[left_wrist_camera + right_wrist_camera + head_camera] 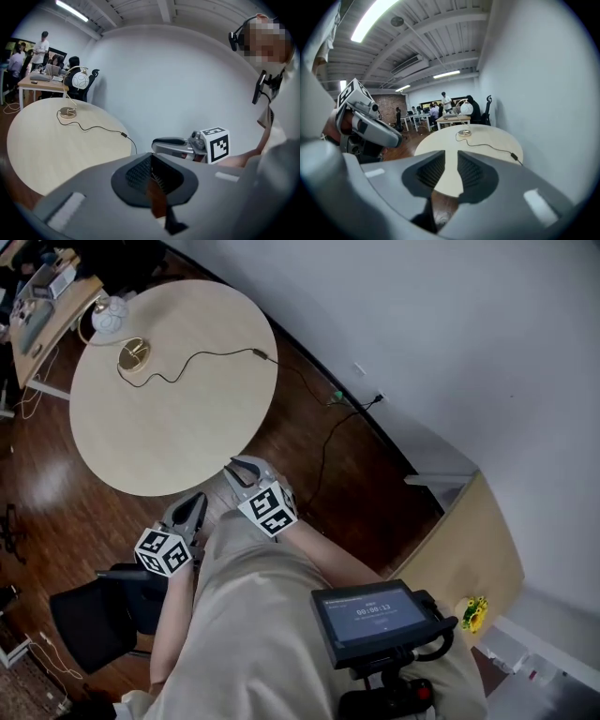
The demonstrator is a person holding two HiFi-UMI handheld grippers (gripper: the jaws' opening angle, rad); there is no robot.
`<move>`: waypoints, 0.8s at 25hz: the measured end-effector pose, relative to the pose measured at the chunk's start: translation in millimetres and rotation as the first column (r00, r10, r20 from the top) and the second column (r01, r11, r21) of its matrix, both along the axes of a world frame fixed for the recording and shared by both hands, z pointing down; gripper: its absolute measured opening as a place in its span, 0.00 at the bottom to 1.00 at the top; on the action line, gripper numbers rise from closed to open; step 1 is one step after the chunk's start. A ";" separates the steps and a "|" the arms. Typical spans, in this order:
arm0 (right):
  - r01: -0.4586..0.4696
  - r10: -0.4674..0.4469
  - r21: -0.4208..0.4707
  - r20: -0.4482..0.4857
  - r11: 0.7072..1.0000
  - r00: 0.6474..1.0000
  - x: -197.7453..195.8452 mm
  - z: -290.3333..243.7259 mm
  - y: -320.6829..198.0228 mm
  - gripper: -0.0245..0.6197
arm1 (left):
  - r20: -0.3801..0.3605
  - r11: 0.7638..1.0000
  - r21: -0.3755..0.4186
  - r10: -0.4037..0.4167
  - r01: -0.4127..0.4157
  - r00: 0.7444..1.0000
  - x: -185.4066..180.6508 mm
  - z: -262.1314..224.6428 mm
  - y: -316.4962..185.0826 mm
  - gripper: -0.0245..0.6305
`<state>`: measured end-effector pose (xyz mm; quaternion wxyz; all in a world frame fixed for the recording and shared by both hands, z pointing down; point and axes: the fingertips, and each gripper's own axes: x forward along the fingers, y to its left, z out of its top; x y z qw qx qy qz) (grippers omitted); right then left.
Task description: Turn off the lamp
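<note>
The lamp has a white globe [110, 313] on a thin arched stem and a brass base [134, 354]; it stands at the far left edge of the round pale table [187, 427]. Its black cord runs across the top to an inline switch [260, 354]. The left gripper view shows the globe [80, 80], the base [67, 112] and the switch [124, 135]. My left gripper [197, 502] hangs off the table's near edge with its pads together, nothing held. My right gripper [236, 468] is just over that edge, open and empty [451, 157], well short of the switch [513, 156].
The cord drops off the table's right side to a wall socket [377, 397]. A black chair [94, 615] stands at the lower left and a wooden cabinet [469, 549] at the right wall. Beyond the lamp are desks [452, 118] with people. A screen unit [370, 615] hangs at my chest.
</note>
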<state>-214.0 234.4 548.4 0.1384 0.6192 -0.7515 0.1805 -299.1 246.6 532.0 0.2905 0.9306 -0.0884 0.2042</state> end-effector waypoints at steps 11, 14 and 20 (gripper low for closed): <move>-0.151 0.152 -0.016 0.064 0.988 0.986 7.2 14.7 66.0 0.14 | -0.042 0.993 -0.021 0.114 -0.115 0.993 -4.9 14.5 52.3 0.00; -0.238 0.239 -0.014 0.086 0.971 0.967 16.3 6.1 76.1 0.14 | -0.055 0.987 0.021 0.159 -0.158 0.986 -7.3 -4.5 37.8 0.00; -0.341 0.340 -0.006 0.084 0.940 0.937 -0.5 -2.9 78.3 0.13 | -0.072 0.981 0.032 0.194 -0.192 0.978 -37.8 -9.1 8.3 0.00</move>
